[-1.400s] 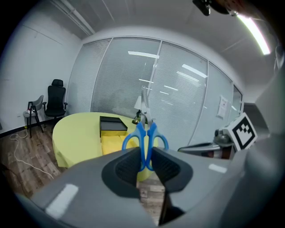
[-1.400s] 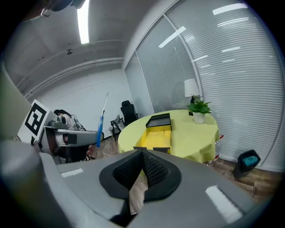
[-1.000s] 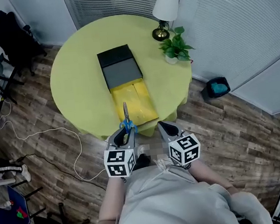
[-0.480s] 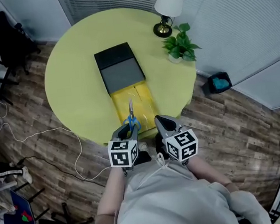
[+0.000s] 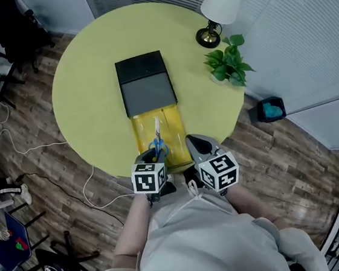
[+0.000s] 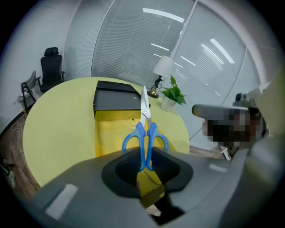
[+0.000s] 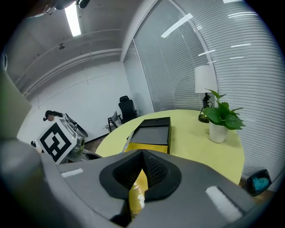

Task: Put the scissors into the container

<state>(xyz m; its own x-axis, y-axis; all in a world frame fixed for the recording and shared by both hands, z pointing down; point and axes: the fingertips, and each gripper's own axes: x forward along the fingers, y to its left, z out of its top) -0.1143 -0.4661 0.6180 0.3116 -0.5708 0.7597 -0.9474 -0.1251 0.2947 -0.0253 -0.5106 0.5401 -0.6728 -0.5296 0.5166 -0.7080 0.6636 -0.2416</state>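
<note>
Blue-handled scissors (image 5: 157, 144) point their blades away from me, over the near half of a yellow tray (image 5: 169, 121). The tray is pulled out of a black box (image 5: 145, 83) on the round yellow table (image 5: 85, 93). My left gripper (image 5: 152, 158) is shut on the scissors' handles. In the left gripper view the scissors (image 6: 145, 129) stand upright in the left gripper (image 6: 144, 158), with the tray (image 6: 111, 129) and box (image 6: 113, 99) beyond. My right gripper (image 5: 194, 142) hovers shut and empty at the tray's near right corner; its view shows the right gripper (image 7: 142, 156) before the box (image 7: 151, 129).
A lamp (image 5: 219, 11) and a potted plant (image 5: 228, 64) stand at the table's far right. Office chairs (image 5: 5, 26) are on the wood floor to the left, with a white cable (image 5: 49, 145). A teal object (image 5: 270, 109) lies on the floor to the right.
Both grippers have moved forward towards the table. The scissors, still held, have gone from the tray's near end to over its near half.
</note>
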